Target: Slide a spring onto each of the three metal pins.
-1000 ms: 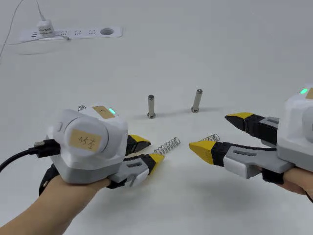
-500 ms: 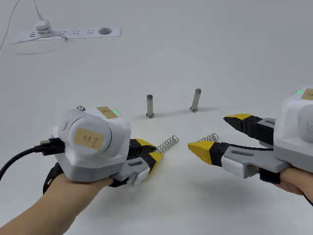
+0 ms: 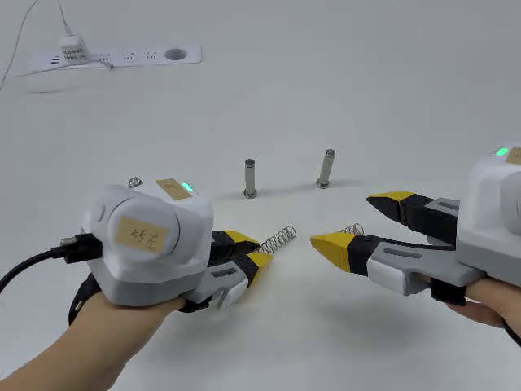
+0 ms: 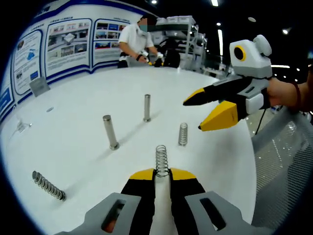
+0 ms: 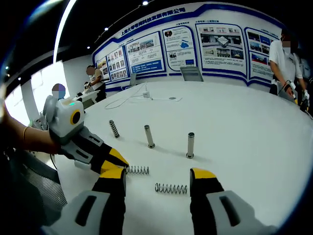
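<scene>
Left gripper view: the left gripper (image 4: 161,174) pinches a small coiled steel spring (image 4: 161,157) by one end in its fingers, near the upright metal pins (image 4: 110,132). The right gripper (image 5: 157,174) has its fingers spread. That shallow hold may let the spring flick away.

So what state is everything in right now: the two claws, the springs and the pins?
left gripper: shut on the held spring
held spring: gripped at one end, on no pin
right gripper: open, holding nothing
second spring: lying loose between the right gripper's jaws
third spring: lying loose
left pin: standing, bare
right pin: standing, bare
</scene>
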{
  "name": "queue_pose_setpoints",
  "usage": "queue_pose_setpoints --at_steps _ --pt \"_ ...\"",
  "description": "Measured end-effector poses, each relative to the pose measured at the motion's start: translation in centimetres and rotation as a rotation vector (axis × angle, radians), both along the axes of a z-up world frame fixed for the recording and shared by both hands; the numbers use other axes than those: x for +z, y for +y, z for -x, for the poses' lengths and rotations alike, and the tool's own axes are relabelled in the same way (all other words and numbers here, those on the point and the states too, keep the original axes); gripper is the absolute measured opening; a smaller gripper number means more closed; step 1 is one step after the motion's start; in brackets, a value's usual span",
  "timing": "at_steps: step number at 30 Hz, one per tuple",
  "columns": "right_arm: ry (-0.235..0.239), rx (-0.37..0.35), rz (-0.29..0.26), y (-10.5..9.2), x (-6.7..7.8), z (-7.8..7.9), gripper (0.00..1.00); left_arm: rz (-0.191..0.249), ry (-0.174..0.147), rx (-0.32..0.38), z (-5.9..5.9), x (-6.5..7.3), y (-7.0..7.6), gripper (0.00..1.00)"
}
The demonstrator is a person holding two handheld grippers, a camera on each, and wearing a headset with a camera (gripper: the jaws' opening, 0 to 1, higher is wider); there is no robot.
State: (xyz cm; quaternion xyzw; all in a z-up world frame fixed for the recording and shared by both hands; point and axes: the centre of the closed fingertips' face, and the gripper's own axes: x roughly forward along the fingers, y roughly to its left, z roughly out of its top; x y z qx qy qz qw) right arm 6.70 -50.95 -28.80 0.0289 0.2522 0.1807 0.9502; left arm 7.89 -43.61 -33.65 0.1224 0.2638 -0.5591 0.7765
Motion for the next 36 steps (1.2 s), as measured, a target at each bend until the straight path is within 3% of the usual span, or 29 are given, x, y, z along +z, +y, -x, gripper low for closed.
queue_pose_setpoints --at_steps 11,16,27,36 --pt "0.000 0.002 -0.044 0.9 0.5 0.1 0.47 0.038 -0.018 0.028 -0.6 1.3 0.5 0.10" --pt "0.005 -0.010 -0.100 1.5 1.0 -0.2 0.46 0.082 -0.024 0.043 -0.7 2.6 0.7 0.09" --pt "0.026 -0.065 -0.301 3.0 2.2 -1.2 0.36 0.187 -0.029 0.072 -0.4 5.5 1.6 0.09" --pt "0.036 -0.075 -0.431 4.2 3.1 -1.8 0.30 0.277 -0.031 0.091 0.0 7.7 1.8 0.09"
